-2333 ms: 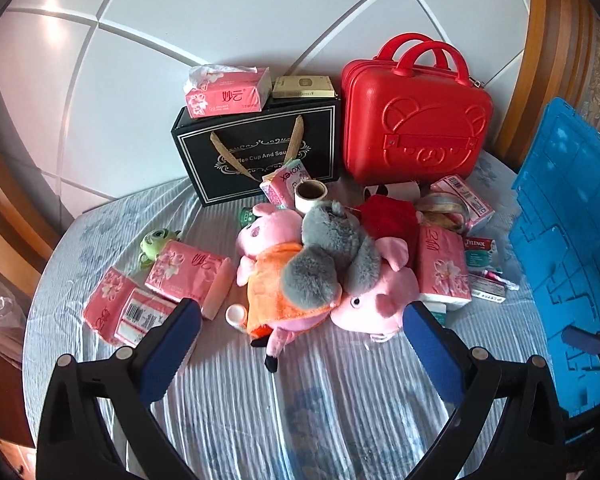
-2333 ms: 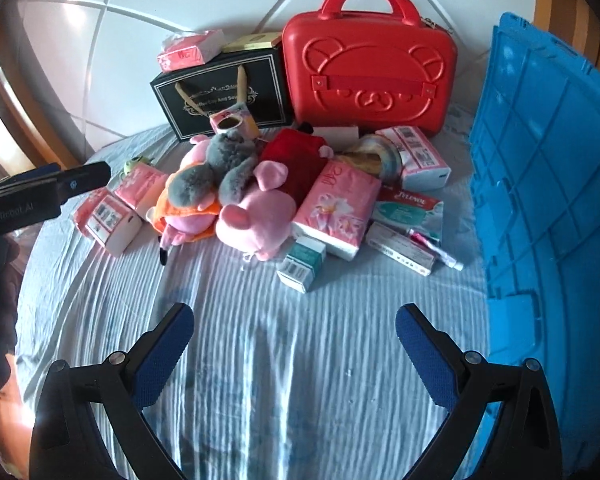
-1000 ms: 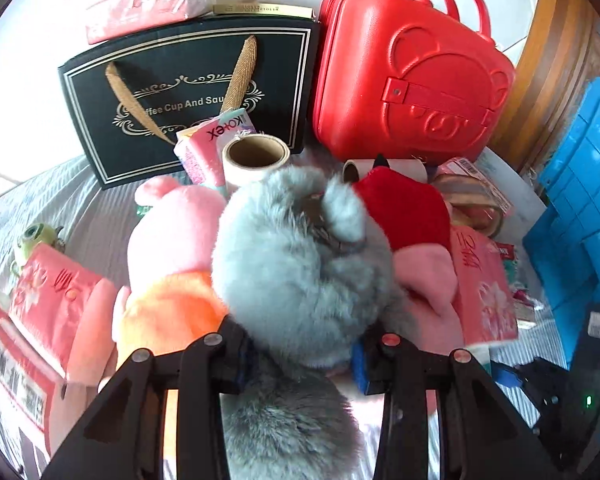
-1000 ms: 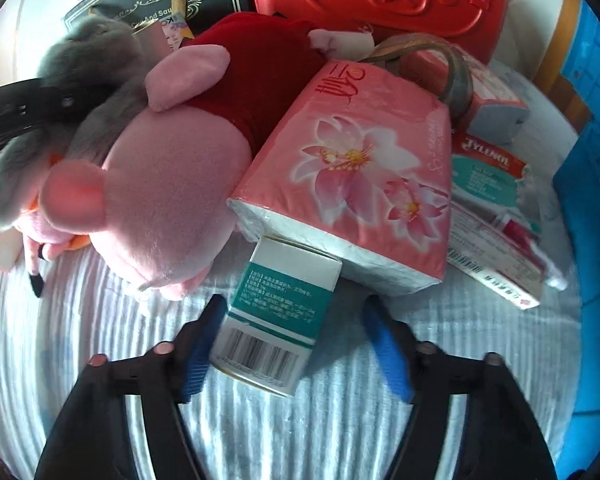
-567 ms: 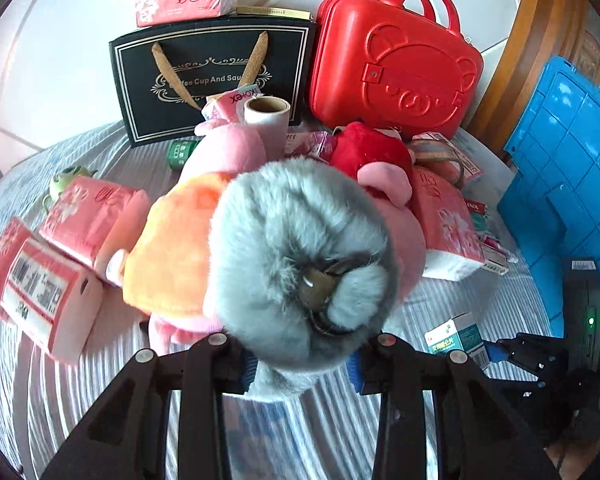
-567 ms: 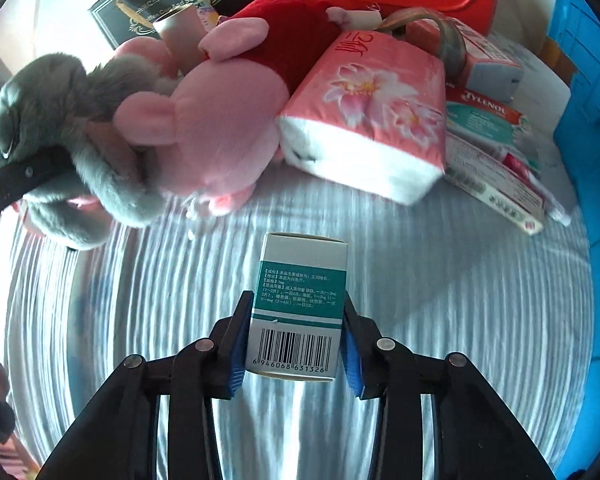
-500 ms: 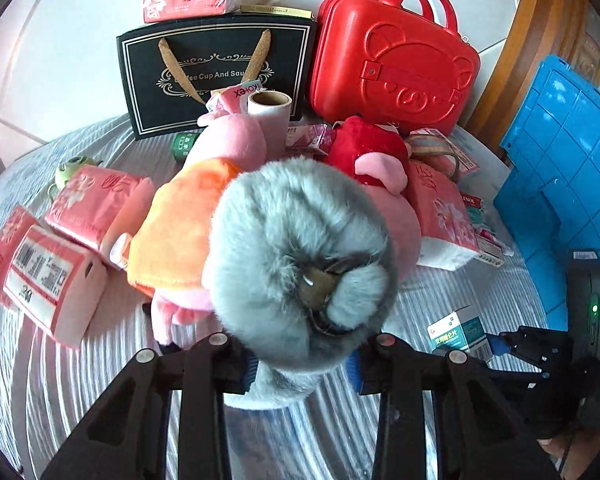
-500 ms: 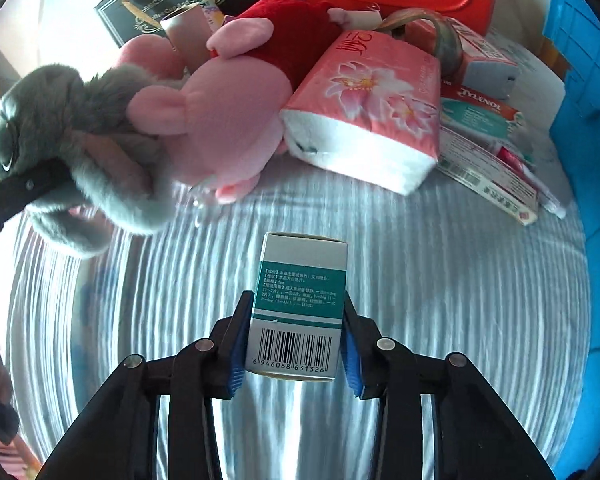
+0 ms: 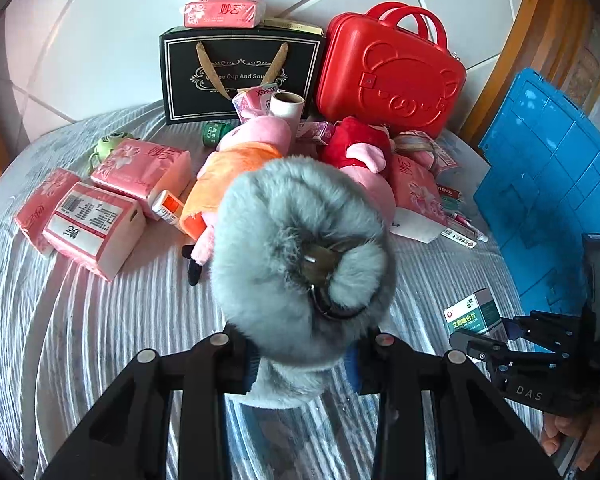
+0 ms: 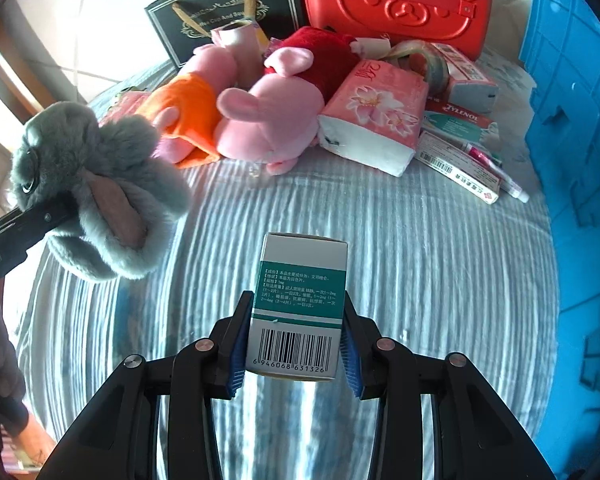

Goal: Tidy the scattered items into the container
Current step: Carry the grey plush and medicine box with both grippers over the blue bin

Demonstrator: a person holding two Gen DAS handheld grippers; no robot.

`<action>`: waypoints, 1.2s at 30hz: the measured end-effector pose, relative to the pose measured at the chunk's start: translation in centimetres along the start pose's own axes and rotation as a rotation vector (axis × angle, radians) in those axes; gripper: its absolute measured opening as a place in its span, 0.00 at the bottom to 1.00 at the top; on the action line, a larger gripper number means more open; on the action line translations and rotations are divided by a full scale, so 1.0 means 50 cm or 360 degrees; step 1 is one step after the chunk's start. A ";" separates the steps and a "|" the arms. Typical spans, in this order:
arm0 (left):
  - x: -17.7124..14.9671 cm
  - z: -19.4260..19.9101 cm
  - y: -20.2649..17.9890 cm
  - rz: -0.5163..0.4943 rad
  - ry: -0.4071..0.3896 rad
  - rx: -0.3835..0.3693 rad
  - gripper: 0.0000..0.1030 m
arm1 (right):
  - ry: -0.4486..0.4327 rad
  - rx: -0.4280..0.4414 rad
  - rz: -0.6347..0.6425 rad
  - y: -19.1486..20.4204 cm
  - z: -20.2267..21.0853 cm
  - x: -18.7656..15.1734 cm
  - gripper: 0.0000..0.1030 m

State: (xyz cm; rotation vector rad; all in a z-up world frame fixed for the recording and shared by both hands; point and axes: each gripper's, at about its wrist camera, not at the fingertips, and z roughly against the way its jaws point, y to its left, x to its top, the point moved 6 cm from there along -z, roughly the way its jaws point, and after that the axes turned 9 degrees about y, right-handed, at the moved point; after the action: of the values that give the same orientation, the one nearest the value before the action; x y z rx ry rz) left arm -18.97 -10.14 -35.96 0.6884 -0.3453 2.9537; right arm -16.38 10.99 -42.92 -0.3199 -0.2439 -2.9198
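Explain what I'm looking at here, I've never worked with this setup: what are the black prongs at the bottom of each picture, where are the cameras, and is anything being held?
There is no robot arm. A person holds a hand-held gripper in each hand, and each gripper carries a wide-angle camera looking forward along its two jaws, so the black prongs are the jaws themselves.

The left wrist picture shows the left gripper shut on a grey plush toy. The right gripper appears at its right edge.

The right wrist picture shows the right gripper shut on a small green and white medicine box, lifted off the striped cloth.

Still lying on the cloth: two pink pig plushes, pink tissue packs, a Tylenol box and more small boxes. A black gift bag and a red case stand behind. The blue crate is at the right.
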 end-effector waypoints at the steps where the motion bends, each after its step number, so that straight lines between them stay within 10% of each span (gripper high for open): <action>1: -0.004 0.010 0.001 0.0009 -0.0005 0.0001 0.31 | -0.0001 -0.0004 0.0007 -0.002 0.007 -0.002 0.37; 36: -0.110 0.301 -0.015 0.0019 -0.0183 0.0136 0.31 | -0.0160 0.0045 0.0197 0.094 0.272 -0.151 0.37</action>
State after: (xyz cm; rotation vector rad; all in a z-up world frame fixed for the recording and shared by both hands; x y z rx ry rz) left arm -7.53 -13.20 -25.14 0.8720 -0.2334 2.9619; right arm -5.47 10.24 -30.90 -0.4609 -0.2698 -2.7795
